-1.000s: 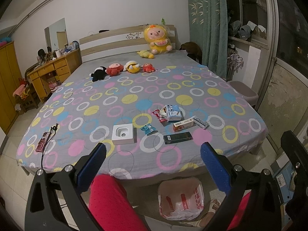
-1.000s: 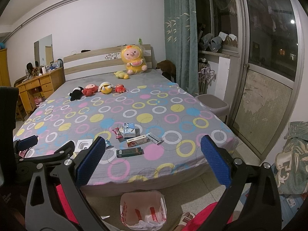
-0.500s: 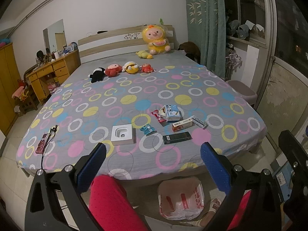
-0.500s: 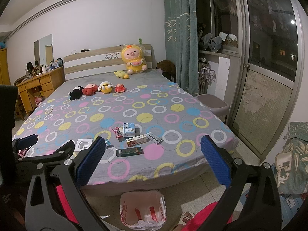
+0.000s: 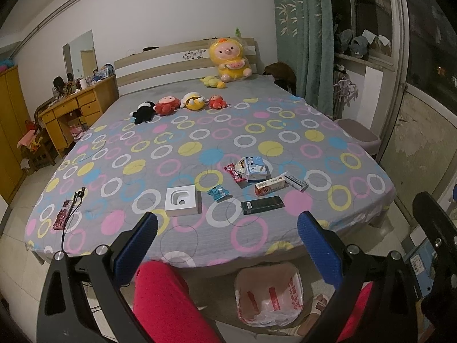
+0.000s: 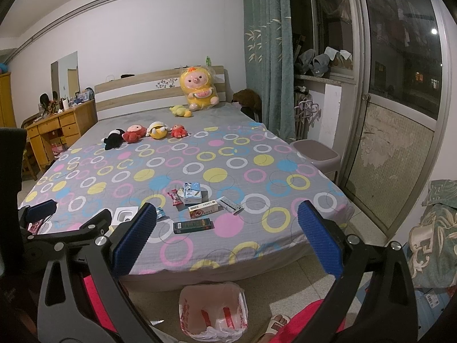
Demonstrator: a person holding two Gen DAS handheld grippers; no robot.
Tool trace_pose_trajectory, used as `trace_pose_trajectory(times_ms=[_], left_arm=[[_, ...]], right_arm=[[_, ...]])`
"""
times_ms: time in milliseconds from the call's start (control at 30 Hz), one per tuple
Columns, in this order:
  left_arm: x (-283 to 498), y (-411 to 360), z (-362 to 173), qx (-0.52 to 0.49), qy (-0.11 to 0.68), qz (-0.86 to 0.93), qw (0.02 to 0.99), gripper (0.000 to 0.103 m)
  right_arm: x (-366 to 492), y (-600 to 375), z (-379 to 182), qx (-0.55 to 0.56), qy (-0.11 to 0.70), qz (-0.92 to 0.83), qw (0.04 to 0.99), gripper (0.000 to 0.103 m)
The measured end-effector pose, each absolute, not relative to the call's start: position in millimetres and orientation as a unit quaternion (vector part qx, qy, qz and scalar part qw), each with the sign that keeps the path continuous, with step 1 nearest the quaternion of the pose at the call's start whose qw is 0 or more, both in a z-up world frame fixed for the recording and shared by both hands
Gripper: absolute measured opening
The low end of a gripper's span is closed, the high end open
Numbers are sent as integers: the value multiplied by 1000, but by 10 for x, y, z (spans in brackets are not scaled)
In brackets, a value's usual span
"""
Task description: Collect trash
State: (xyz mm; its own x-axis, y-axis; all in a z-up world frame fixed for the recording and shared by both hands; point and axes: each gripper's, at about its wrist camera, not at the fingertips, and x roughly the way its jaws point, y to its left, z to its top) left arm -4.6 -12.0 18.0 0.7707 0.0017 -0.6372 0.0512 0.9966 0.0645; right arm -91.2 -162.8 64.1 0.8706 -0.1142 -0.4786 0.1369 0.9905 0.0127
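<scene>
Trash lies near the foot of the bed [image 5: 182, 234]: a white square box [image 5: 182, 200], a blue wrapper [image 5: 218, 192], a red wrapper [image 5: 234, 172], a blue-white carton [image 5: 254, 168], a red-white box [image 5: 270, 186], a grey tube box [image 5: 296, 181] and a dark box [image 5: 262, 204]. The dark box also shows in the right wrist view [image 6: 193, 225]. An open plastic bag [image 5: 269, 297] sits on the floor below the bed's edge. My left gripper [image 5: 227, 245] and right gripper [image 6: 227, 243] are both open and empty, held short of the bed.
Several plush toys [image 5: 168, 105] and a big yellow plush [image 5: 229, 61] lie at the head of the bed. A phone with cable [image 5: 63, 217] lies at the left corner. A wooden desk [image 5: 71, 114] stands left, a grey stool [image 5: 357, 137] and curtain [image 5: 302, 37] right.
Both views have barely shifted; the left gripper has drifted slightly. Both grippers stay open and nothing on the bed has moved.
</scene>
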Motion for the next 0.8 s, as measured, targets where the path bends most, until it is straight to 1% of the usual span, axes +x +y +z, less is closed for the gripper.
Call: trace_pose_trajectory(times_ms=[300, 400, 667, 800], left_arm=[[-56, -119, 202, 40, 338, -13, 940, 96], [-18, -90, 218, 40, 341, -10, 939, 96], [193, 135, 68, 29, 361, -12, 932, 96], [420, 319, 10, 24, 379, -6, 925, 96]], right_arm=[[-856, -1612, 630, 25, 250, -60, 966, 97], [-843, -1456, 720, 25, 253, -56, 966, 97], [-725, -1499, 590, 13, 259, -38, 965, 97], [-554, -1542, 510, -6, 262, -18, 965, 97]])
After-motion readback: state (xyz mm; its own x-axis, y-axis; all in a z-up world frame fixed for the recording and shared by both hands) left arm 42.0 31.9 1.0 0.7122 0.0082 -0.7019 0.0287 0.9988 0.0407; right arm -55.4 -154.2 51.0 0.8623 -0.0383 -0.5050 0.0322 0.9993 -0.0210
